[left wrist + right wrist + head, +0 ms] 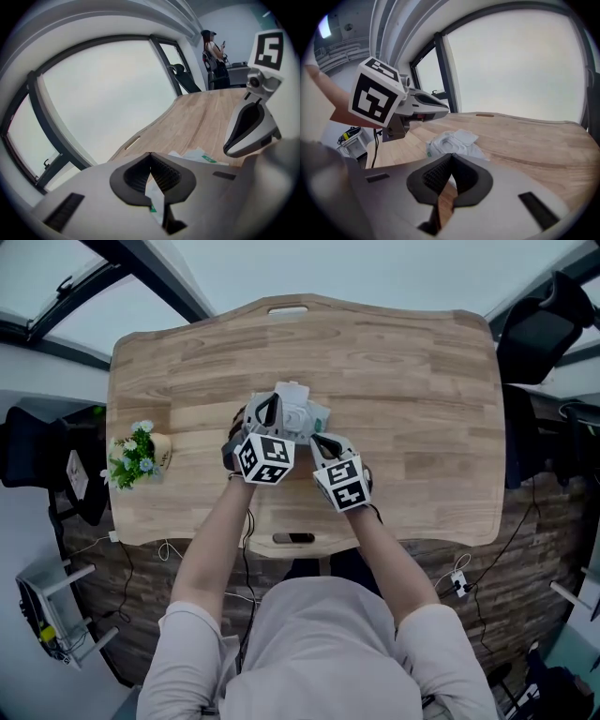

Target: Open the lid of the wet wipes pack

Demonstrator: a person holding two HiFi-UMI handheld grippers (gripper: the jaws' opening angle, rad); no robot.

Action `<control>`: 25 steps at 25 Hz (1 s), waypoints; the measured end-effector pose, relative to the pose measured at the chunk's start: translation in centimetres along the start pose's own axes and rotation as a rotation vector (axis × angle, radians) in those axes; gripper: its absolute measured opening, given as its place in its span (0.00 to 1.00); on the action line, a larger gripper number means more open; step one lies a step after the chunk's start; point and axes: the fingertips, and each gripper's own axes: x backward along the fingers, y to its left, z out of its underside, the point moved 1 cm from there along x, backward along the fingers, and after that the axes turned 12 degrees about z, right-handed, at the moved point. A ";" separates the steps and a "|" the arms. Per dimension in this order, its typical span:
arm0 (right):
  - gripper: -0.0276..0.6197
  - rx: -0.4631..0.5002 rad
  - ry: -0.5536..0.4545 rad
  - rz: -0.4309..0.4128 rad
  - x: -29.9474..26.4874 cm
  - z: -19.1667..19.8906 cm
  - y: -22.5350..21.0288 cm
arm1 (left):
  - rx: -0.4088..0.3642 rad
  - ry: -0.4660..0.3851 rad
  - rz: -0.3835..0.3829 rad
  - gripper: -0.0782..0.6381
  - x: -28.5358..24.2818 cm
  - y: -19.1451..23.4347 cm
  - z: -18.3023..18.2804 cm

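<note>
The wet wipes pack (298, 411) is a white soft pack with a green mark, near the middle of the wooden table (422, 381). In the right gripper view the pack (454, 143) shows its white lid flap (467, 137) turned back from an oval opening. My left gripper (270, 407) is at the pack's left side. Its jaws (151, 155) are shut, with white and green film of the pack (157, 201) pinched between the pads. My right gripper (323, 440) is at the pack's near right corner. It (451, 155) is shut too, and a sliver of white film shows between its pads.
A small potted plant (139, 454) stands at the table's left edge. A dark flat object (294, 538) lies at the near edge. A black chair (539, 329) is beyond the right end. A person (213, 51) stands far off past the table.
</note>
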 end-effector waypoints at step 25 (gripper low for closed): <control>0.05 -0.132 -0.481 0.147 22.1 -10.7 2.9 | 0.384 -0.510 -0.120 0.14 26.3 -1.3 -4.1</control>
